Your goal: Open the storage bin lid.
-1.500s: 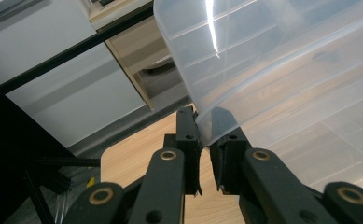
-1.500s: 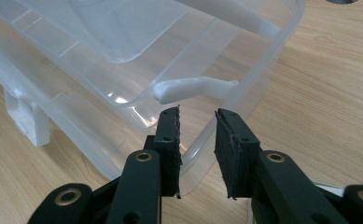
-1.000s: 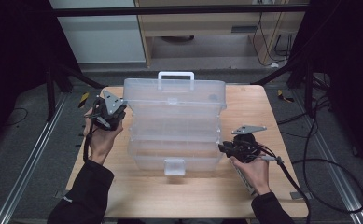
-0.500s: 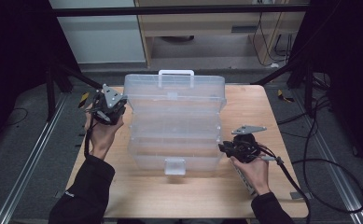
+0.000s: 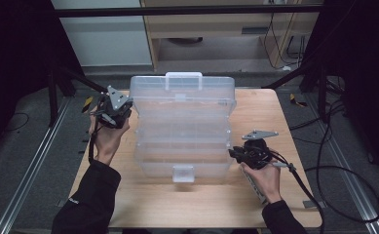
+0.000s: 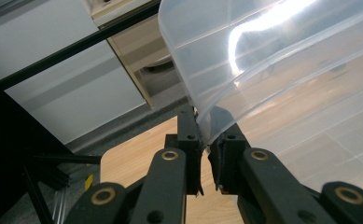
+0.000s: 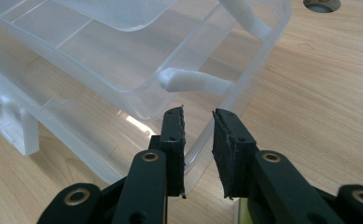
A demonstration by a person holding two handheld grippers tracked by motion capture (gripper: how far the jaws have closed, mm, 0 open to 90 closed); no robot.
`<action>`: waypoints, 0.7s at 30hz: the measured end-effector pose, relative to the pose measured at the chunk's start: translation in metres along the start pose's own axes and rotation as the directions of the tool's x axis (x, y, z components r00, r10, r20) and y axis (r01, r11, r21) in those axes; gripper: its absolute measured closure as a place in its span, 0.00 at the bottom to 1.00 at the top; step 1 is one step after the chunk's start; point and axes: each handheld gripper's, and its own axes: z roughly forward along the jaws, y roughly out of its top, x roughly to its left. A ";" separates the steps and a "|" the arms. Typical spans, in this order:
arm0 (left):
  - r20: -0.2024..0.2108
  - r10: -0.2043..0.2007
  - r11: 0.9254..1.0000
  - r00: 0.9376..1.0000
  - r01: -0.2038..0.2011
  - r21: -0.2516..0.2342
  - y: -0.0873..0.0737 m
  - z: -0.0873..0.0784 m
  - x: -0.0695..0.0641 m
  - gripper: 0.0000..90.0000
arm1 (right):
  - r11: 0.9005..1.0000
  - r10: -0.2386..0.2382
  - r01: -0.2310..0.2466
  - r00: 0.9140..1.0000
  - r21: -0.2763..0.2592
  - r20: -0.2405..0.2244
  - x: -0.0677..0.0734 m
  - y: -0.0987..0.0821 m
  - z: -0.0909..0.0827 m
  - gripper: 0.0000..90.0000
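In the left gripper view, the left gripper (image 6: 206,140) sits at bottom centre, its jaws nearly together and pinching the thin edge of the clear lid (image 6: 272,70), which sweeps up to the upper right. In the high view, this gripper (image 5: 113,111) is at left of centre, at the lid's left edge.

In the right gripper view, the right gripper (image 7: 198,140) rises from the bottom, its jaws a little apart with the wall of the box (image 7: 123,79) between them; whether the pads press it cannot be told. In the high view, that gripper (image 5: 251,152) is at lower right, against the box's right side.

The box (image 5: 183,126) lies open in the middle of the table (image 5: 274,204), its white handle (image 5: 183,75) at the far edge.
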 end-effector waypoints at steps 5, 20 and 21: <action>-0.006 0.003 1.000 1.000 -0.003 -0.002 -0.001 -0.003 -0.002 0.92 | 1.000 -0.001 0.001 1.000 -0.003 0.006 -0.001 0.000 0.001 0.83; 0.015 -0.030 1.000 0.999 0.030 -0.002 0.007 0.008 0.006 0.92 | 1.000 -0.013 0.013 1.000 -0.004 0.018 0.000 0.000 0.001 0.83; 0.016 -0.032 0.999 0.999 0.033 -0.004 0.007 0.009 0.007 0.92 | 1.000 -0.013 0.013 1.000 -0.005 0.017 0.000 0.000 0.001 0.83</action>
